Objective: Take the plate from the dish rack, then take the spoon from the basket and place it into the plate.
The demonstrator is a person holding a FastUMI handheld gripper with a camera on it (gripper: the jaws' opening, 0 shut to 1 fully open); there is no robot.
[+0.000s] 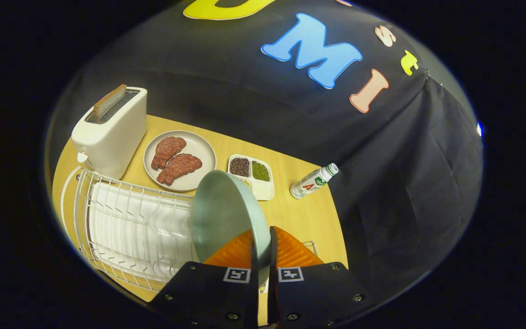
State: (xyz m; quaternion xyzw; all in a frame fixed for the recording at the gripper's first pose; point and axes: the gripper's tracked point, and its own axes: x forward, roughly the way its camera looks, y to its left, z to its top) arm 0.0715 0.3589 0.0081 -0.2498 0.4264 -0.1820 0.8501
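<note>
Plate pinched between tool fingers (seemingly).

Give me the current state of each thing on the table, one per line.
gripper: fingers shut on the plate
plate: on edge, lifted above the dish rack
dish rack: slots bare
toaster: slice sticking up
grey plate: holds two meat pieces
bottle: lying down, capped

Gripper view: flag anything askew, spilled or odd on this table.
Nothing is spilled or damaged. The pale green plate stands on edge, tilted, but only because the tongs are shut on its rim above the white dish rack. The small bottle near the table's edge leans in this view.
</note>
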